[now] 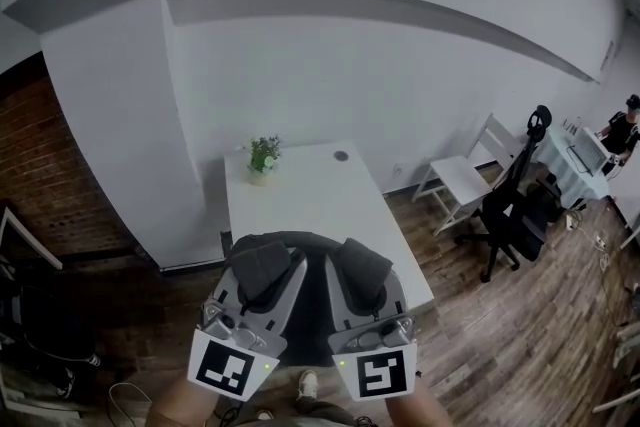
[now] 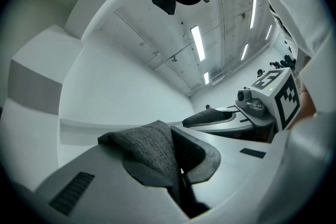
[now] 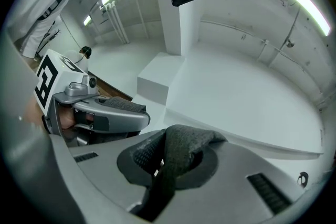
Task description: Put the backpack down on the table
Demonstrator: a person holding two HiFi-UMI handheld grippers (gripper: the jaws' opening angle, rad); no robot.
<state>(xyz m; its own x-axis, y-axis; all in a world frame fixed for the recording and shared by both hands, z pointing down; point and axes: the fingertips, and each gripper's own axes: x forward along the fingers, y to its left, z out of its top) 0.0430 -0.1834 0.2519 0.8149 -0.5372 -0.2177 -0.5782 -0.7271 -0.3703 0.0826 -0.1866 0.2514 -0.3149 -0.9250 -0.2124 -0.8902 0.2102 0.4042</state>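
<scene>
Both grippers are raised side by side in front of the white table, seen in the head view. My left gripper is shut on a fold of grey backpack fabric. My right gripper is shut on another grey fold. A dark rounded part of the backpack shows between and behind the grippers; the rest is hidden under them. In the left gripper view the grey fabric bunches out of the closed jaws. The right gripper view shows its grey fold pinched the same way.
A small potted plant and a round cable hole are at the table's far end by the white wall. A white chair and a black office chair stand to the right. A brick wall is at left.
</scene>
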